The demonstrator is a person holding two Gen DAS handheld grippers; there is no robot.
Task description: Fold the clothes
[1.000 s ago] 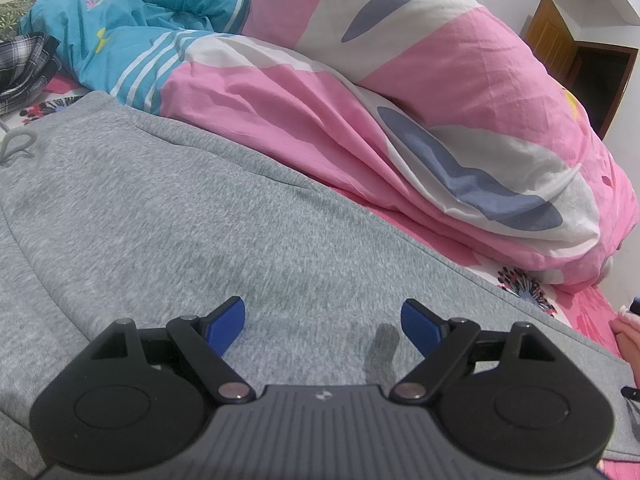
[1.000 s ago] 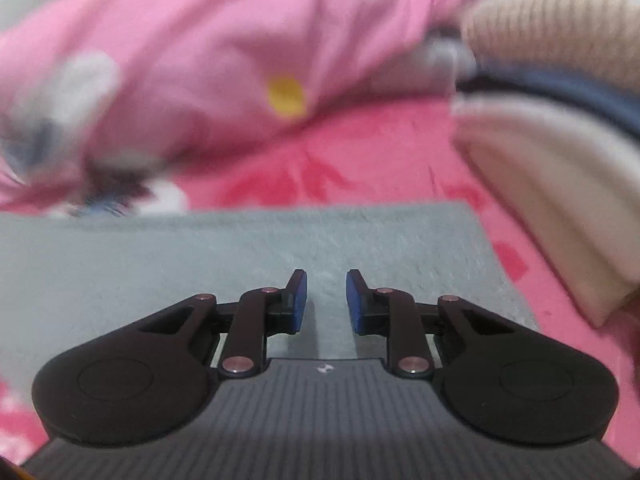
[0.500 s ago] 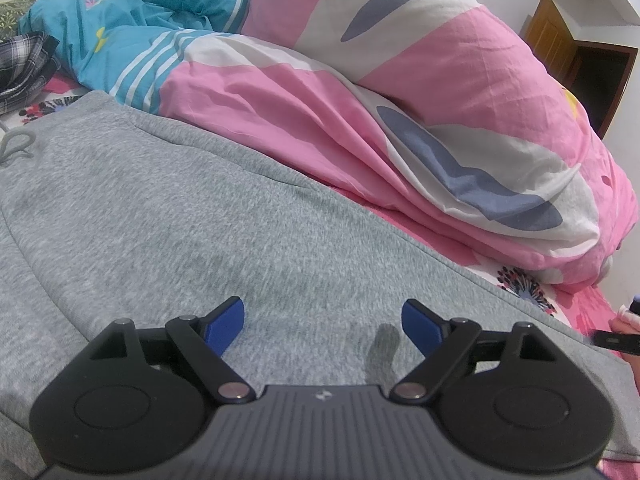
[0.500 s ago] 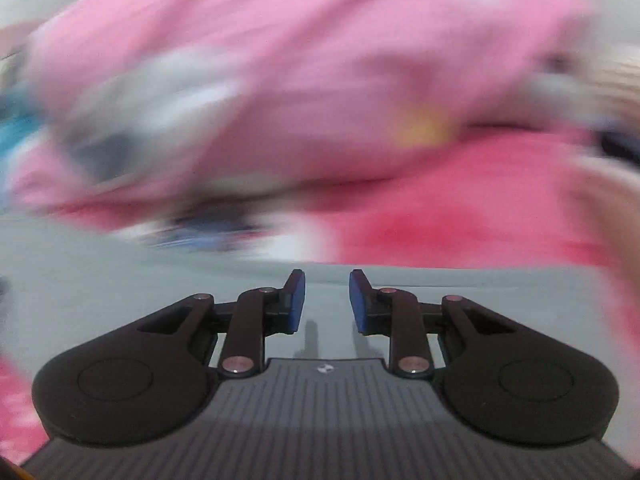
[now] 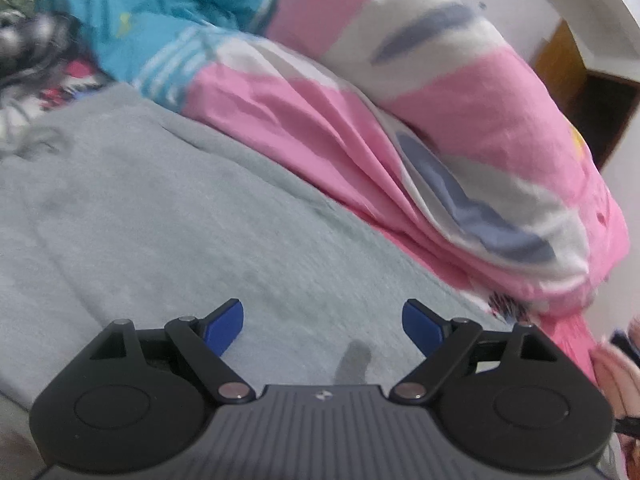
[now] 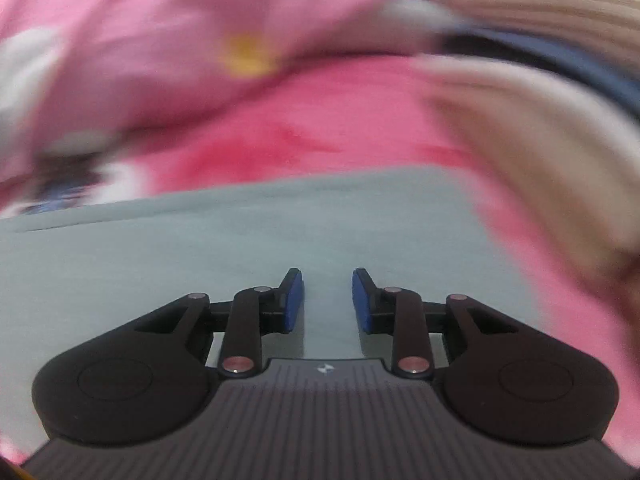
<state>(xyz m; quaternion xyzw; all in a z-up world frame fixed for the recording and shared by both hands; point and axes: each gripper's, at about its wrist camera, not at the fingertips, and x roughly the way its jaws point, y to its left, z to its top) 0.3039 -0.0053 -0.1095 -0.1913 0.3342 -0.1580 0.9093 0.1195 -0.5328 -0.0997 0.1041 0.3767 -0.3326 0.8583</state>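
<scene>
A grey sweat garment lies spread flat on the bed and fills the lower half of both views; its drawstring end shows at the far left. My left gripper hovers just over the cloth, wide open, with nothing between its blue pads. My right gripper hangs over the garment near its far edge. Its jaws are opening, a narrow gap stands between the pads, and nothing is held. The right wrist view is blurred by motion.
A pink, white and grey duvet is heaped behind the garment, with a turquoise cover at the back left. A stack of folded clothes sits to the right on the pink sheet. A hand shows at the right edge.
The left gripper shifted a little over the garment and stayed open. The right gripper swung left, then back right toward the folded stack, and its pads spread slightly.
</scene>
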